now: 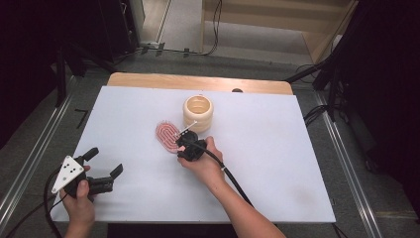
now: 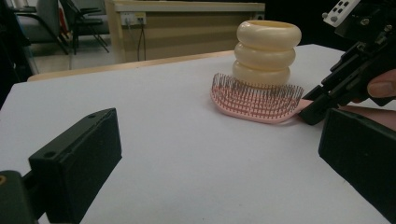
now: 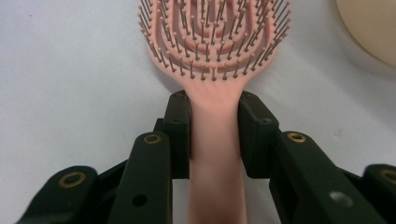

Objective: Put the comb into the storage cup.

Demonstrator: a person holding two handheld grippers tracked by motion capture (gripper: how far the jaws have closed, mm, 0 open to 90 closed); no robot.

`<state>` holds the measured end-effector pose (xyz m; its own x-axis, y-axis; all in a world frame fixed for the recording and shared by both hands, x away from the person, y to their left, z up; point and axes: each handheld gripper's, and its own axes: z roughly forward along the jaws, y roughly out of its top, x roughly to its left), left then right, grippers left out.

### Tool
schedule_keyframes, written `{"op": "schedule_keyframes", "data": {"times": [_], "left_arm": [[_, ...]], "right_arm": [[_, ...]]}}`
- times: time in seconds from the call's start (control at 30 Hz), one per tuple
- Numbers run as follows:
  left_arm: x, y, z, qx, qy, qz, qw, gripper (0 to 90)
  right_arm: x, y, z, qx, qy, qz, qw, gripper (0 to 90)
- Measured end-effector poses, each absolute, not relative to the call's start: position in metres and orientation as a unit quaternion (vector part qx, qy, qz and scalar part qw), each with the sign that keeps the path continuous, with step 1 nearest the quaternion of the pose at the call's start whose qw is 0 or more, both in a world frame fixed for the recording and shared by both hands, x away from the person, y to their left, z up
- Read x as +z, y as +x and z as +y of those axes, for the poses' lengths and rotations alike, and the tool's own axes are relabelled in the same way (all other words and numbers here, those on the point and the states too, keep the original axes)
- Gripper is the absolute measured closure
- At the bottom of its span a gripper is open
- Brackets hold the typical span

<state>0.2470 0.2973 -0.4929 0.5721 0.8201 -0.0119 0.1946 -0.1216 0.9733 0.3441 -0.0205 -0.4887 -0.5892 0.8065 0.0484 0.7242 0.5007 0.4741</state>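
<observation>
A: We log the right gripper (image 3: 214, 140) first. Its two black jaws are pressed onto the handle of the pink hairbrush (image 3: 212, 70), one on each side, just below the bristle head.

B: Agreed. In the high view the same right gripper (image 1: 184, 144) sits near the table's middle, the person's hand wrapped round it and the cable trailing back toward the near edge.

A: Brush position: it lies flat on the white table (image 1: 277, 148), bristles up, handle toward the person. Its head (image 1: 167, 135) points away and to the left.

B: Just behind it we note a cream ribbed ring holder (image 1: 198, 113), three stacked bulges, upright. From the left gripper view the holder (image 2: 267, 51) stands right behind the brush (image 2: 254, 100); we cannot tell whether they touch.

A: Left gripper (image 1: 106, 166): held low at the near left corner of the table, well apart from the brush. Its jaws are spread wide with nothing between them.

B: Confirmed in its own view, bare table between the jaws.
</observation>
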Motion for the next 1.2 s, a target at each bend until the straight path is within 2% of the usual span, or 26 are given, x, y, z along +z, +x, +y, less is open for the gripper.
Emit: {"op": "schedule_keyframes", "data": {"times": [0.7, 1.2], "left_arm": [[-0.493, 0.247, 0.297, 0.283, 0.694, 0.365, 0.552, 0.0], [-0.493, 0.247, 0.297, 0.284, 0.695, 0.364, 0.551, 0.0]], "right_arm": [[-0.486, 0.343, -0.036, 0.298, 0.413, 0.856, 0.088, 67.9], [-0.470, 0.332, -0.051, 0.386, 0.380, 0.832, 0.121, 67.9]]}}
